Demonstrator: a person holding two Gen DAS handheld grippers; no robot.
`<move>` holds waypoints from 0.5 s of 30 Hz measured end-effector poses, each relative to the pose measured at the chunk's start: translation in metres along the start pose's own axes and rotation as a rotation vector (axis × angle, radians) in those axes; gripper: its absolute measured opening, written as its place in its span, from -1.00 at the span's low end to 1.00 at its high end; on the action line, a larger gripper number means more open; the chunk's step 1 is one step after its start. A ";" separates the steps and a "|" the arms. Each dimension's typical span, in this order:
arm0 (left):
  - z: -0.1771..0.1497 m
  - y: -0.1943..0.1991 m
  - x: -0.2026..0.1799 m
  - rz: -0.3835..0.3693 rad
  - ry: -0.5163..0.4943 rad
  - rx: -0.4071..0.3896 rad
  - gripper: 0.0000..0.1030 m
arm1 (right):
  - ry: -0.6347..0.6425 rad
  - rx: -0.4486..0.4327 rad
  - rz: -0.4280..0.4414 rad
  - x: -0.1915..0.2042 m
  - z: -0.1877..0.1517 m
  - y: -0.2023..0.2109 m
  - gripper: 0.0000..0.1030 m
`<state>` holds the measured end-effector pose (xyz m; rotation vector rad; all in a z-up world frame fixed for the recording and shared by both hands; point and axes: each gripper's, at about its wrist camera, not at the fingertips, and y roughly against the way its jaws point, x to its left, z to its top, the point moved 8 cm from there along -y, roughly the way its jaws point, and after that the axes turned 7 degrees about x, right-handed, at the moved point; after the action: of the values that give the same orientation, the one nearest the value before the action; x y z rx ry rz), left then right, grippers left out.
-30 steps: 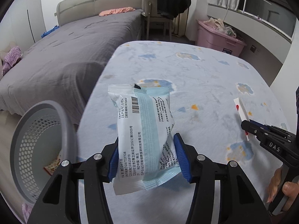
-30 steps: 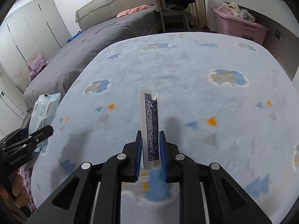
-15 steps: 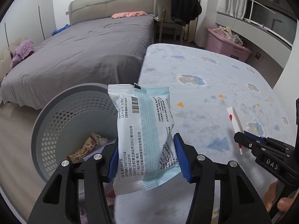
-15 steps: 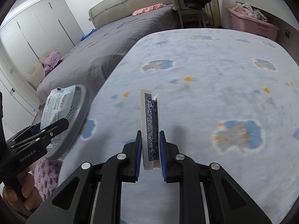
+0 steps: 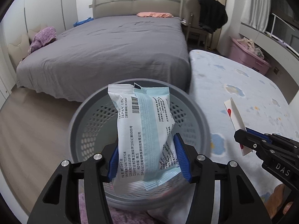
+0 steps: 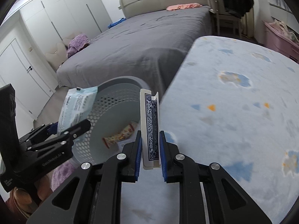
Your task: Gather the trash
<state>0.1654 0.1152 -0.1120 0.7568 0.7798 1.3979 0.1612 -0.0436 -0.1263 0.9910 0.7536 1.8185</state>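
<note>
My left gripper (image 5: pixel 145 155) is shut on a pale blue and white plastic packet (image 5: pixel 143 130) and holds it upright right above the mouth of a grey perforated waste basket (image 5: pixel 89 119). My right gripper (image 6: pixel 150 149) is shut on a folded playing card with a blue patterned back (image 6: pixel 150 130), held upright near the table's left edge beside the basket (image 6: pixel 112 100). A snack wrapper (image 6: pixel 119 135) lies in the basket's bottom. The right gripper and card (image 5: pixel 234 115) show at the right of the left wrist view; the left gripper with the packet (image 6: pixel 76 110) shows at the left of the right wrist view.
The table has a light blue cloud-patterned cloth (image 6: pixel 233 112). A grey bed (image 5: pixel 112 52) stands behind the basket. A chair with dark clothes (image 5: pixel 207 18) and a pink storage bin (image 5: pixel 248 57) stand at the back right. Purple fabric (image 5: pixel 119 216) lies below the basket.
Both grippers have moved left off the table toward the basket. The packet now hangs over the basket's mouth; the card has come to the table's left edge. Both grips are unchanged.
</note>
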 end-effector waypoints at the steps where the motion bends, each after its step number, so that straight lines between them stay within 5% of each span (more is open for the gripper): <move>1: 0.001 0.000 0.005 0.003 0.007 0.000 0.01 | 0.014 0.005 0.010 0.009 0.005 -0.005 -0.66; 12: 0.004 -0.004 0.050 0.054 0.062 0.009 0.05 | 0.104 0.031 0.056 0.064 0.030 -0.039 -0.66; 15: 0.003 -0.002 0.056 0.065 0.074 0.010 0.29 | 0.116 0.028 0.060 0.071 0.030 -0.042 -0.37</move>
<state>0.1707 0.1715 -0.1136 0.7469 0.8260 1.4887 0.1857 0.0409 -0.1227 0.9420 0.8297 1.9354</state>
